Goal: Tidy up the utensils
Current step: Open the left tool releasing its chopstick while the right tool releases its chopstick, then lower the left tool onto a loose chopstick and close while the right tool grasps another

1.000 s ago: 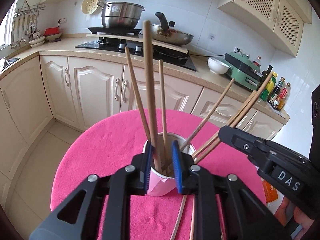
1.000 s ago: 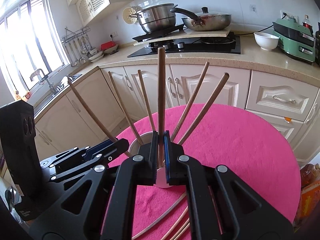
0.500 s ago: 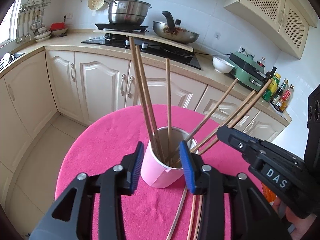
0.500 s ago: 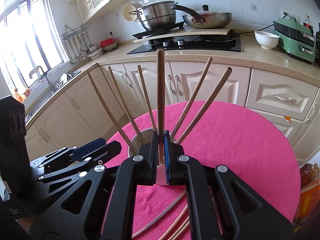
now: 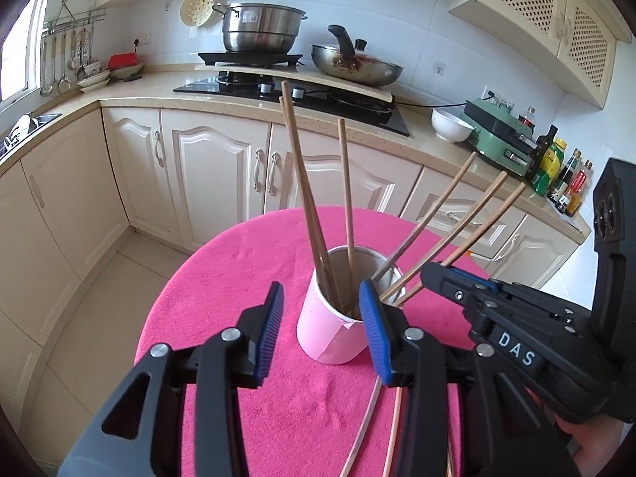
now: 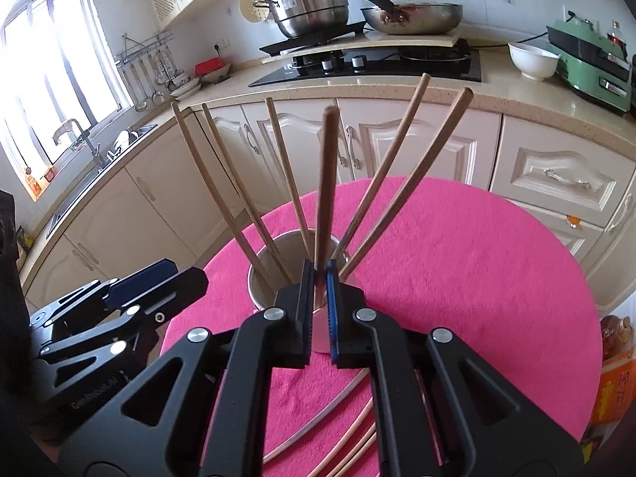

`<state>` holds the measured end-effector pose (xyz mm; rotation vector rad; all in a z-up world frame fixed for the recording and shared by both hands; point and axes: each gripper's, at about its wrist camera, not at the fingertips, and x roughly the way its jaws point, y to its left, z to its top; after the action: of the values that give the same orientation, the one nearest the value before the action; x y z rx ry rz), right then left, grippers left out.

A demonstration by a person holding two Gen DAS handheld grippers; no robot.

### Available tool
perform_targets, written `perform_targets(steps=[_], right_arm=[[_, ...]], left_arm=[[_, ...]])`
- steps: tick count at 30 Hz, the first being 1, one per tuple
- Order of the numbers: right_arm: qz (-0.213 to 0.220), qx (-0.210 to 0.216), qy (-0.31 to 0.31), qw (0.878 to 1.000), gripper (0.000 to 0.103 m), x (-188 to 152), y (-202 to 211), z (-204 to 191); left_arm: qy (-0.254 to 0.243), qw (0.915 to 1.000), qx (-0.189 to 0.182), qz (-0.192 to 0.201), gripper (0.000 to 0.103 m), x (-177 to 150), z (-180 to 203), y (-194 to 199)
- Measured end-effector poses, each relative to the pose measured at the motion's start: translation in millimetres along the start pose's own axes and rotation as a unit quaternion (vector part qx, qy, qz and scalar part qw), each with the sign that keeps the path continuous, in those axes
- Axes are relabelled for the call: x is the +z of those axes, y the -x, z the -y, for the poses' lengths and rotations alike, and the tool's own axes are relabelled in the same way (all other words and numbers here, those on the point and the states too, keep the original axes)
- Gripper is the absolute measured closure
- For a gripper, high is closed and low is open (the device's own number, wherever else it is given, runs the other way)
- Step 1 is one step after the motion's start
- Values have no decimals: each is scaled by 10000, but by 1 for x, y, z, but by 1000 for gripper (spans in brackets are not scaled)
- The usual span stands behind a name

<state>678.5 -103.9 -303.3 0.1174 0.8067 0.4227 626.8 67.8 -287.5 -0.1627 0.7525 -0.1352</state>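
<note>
A pink paper cup [image 5: 330, 334] stands on the round table's pink cloth [image 5: 238, 278] and holds several wooden chopsticks [image 5: 306, 198] that fan outward. My left gripper [image 5: 320, 290] is open; its blue pads stand on either side of the cup's near rim without touching it. My right gripper [image 6: 319, 274] is shut on one upright chopstick [image 6: 326, 198] just above the cup's rim [image 6: 270, 274]. In the left wrist view the right gripper [image 5: 433, 274] reaches in from the right. The left gripper [image 6: 159, 274] shows at lower left in the right wrist view.
More loose chopsticks [image 5: 365, 417] lie on the cloth near me, partly under the grippers [image 6: 338, 409]. An orange packet [image 6: 612, 377] sits at the table's right edge. Behind are cream cabinets and a counter with a pot [image 5: 258, 31], pan [image 5: 357, 63] and white bowl [image 5: 451, 129].
My left gripper has opened and let go of its chopstick, which now leans in the cup with the others. The right gripper has stayed shut on its chopstick.
</note>
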Motion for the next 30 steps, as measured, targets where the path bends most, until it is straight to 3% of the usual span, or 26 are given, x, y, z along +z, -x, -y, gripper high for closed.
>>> perform_targets(steps=[18,22,30], right_arm=[[149,-92,-100,9998,94,4,39,9],[189,-160,-74,9997,80,0,53,17],[-30,-512,-270,9983,80,-30,72,53]], left_arm=[[-201,9997,-47,-121,63,-8,16,11],[-310,9992,-56,-242,63,-17,21,12],[-490,9959,-165,-747,63,-42,32,0]])
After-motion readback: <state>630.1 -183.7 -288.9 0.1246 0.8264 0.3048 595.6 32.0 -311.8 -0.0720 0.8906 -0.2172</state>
